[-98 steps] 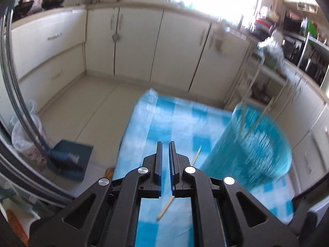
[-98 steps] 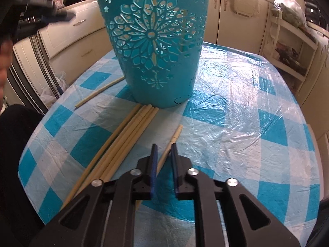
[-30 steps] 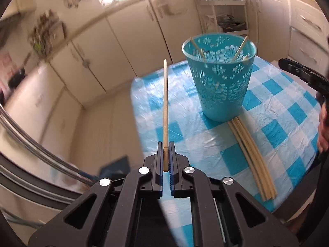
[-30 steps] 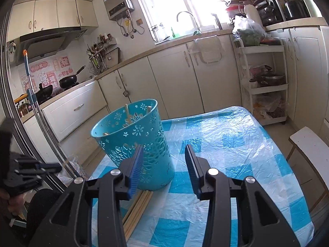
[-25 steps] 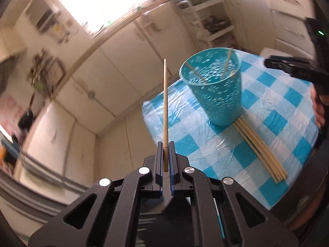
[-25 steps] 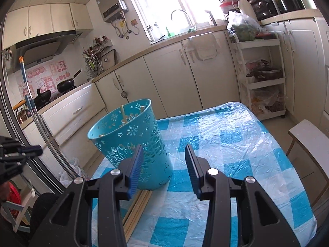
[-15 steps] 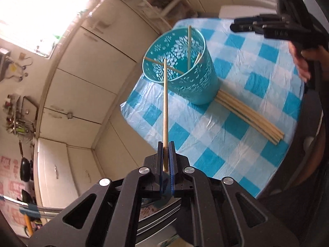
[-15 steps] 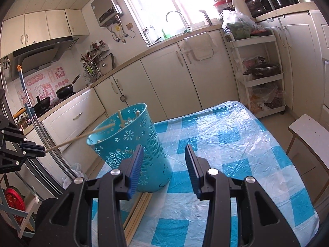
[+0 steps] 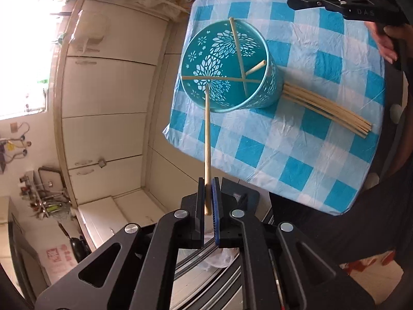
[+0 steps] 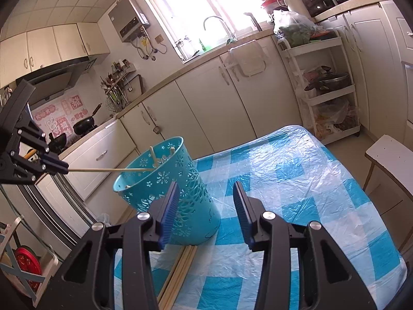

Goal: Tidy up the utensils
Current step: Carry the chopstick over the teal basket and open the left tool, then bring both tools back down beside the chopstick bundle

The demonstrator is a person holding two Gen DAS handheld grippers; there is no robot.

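Left gripper [image 9: 207, 201] is clenched on our long thin pale wooden stick [image 9: 206, 139], tip fwd of jaws over round teal perforated plastic basket [image 9: 227, 67]. Right gripper [image 10: 205, 208] w/ jaws apart, gripping nothing; we see basket just ahead-left.

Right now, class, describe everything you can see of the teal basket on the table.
The teal basket is a round, tapered plastic-looking bin, its wall pierced with flower cut-outs. It stands upright on the blue checked tablecloth near the table's edge, open at the top. Three pale chopsticks lean inside. A bundle of loose chopsticks lies on the cloth at its base. The tip of the held chopstick, pinched in the left hand-held gripper, reaches over its rim.
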